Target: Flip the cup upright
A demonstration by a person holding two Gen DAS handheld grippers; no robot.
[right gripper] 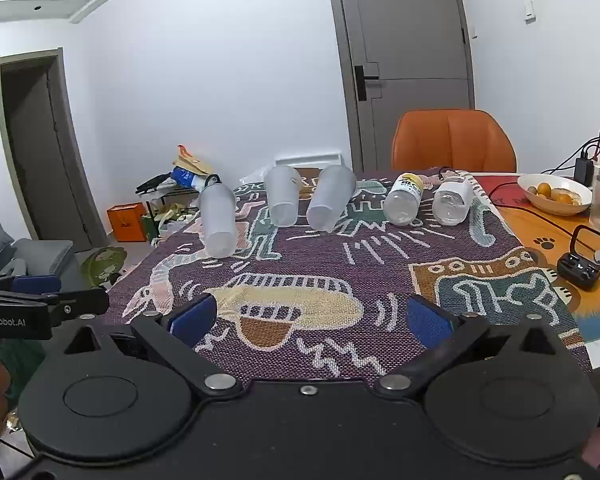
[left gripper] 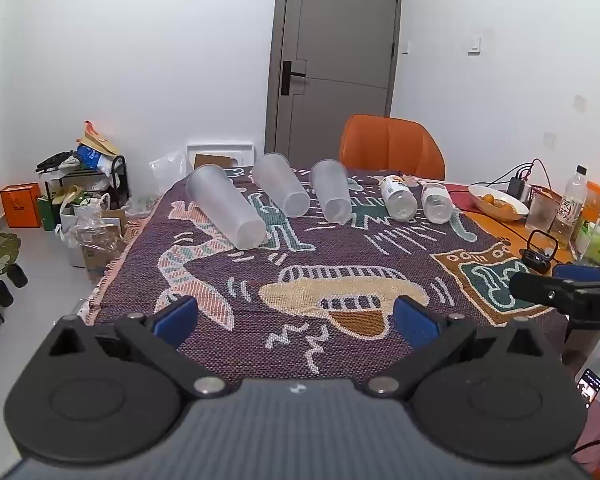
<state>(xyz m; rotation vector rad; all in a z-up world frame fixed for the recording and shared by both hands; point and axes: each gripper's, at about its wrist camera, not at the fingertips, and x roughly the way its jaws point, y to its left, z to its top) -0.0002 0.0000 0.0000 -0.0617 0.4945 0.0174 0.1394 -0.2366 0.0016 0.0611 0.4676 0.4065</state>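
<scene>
Three frosted plastic cups lie on their sides in a row at the far part of the patterned cloth: a left cup (left gripper: 226, 210) (right gripper: 219, 220), a middle cup (left gripper: 281, 190) (right gripper: 283, 196) and a right cup (left gripper: 332, 196) (right gripper: 330, 196). My left gripper (left gripper: 296, 320) is open and empty over the near cloth, well short of the cups. My right gripper (right gripper: 312, 318) is open and empty too, also near the front. Each gripper shows at the edge of the other's view.
Two clear bottles (left gripper: 398, 198) (left gripper: 436, 202) lie right of the cups. A bowl of oranges (left gripper: 498, 200), a glass, bottles, cables and a black earbud case (left gripper: 536, 258) crowd the right side. An orange chair (left gripper: 392, 146) stands behind the table.
</scene>
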